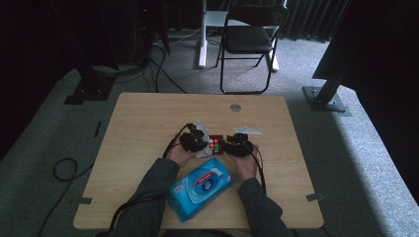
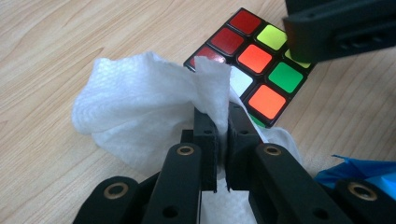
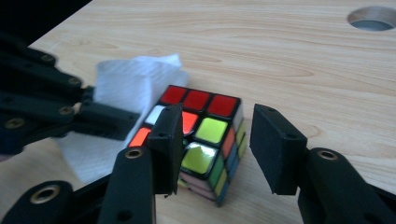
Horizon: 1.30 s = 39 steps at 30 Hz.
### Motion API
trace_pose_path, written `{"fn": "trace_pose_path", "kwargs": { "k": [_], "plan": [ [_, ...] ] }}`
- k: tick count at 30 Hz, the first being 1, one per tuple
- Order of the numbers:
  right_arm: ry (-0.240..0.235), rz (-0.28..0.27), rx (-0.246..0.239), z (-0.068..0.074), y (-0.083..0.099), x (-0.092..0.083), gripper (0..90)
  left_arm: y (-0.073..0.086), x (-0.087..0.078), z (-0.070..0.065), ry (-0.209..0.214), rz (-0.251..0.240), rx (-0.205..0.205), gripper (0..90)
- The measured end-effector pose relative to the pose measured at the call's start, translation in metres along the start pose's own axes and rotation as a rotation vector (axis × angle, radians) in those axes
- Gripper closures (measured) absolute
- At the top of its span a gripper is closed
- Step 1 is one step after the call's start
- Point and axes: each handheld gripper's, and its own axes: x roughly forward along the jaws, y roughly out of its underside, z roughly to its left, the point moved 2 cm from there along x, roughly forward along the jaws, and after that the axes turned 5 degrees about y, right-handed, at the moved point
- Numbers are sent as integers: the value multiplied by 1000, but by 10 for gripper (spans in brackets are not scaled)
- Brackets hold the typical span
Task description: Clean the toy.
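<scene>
White tissue is pinched in my left gripper, its fingers nearly closed on a bunched fold so the loose part fans out ahead of them and to one side; I judge I hold it that way to have a soft pad to wipe with, and the pad already lies against the near edge of the puzzle cube, just past the fingertips. My right gripper stands part open; one finger sits in front of the cube's near side, the other is off its far corner with bench showing between, so neither presses and the cube rests by its own weight on the bench; I judge the fingers bracket it to stop it sliding while the tissue rubs, or to take a fresh hold for turning another face up. From the high view both hands meet at the middle of the bench, the cube between the two grippers, left gripper and right gripper on either side; a blue pack of wipes lies nearer me, between my forearms, close by for a new sheet. Counted: one cube; one tissue in use; one pack of wipes; two grippers; one round hole in the bench, well beyond my right fingers.
</scene>
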Motion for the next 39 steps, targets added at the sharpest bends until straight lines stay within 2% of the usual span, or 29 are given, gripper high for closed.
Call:
{"fn": "trace_pose_path", "kwargs": {
  "k": [4,9,19,23,28,33,39],
  "plan": [
    [-16,8,-40,4,0,-3,530,0,-1,1,-1,0,-4,850],
    [0,23,-70,5,3,-5,535,1,-1,2,1,-1,-8,850],
    [18,30,-58,-2,5,-6,536,4,-1,4,1,5,-16,849],
    [52,31,-32,-9,3,-6,546,4,-2,6,-3,7,-15,849],
    [85,36,-44,-10,-2,-4,555,4,-1,6,-5,5,-18,849],
    [124,45,-53,-10,-7,-1,604,5,1,5,-4,10,-19,849],
    [119,48,-31,-9,-10,3,671,2,4,-1,12,9,3,848]
  ]
}}
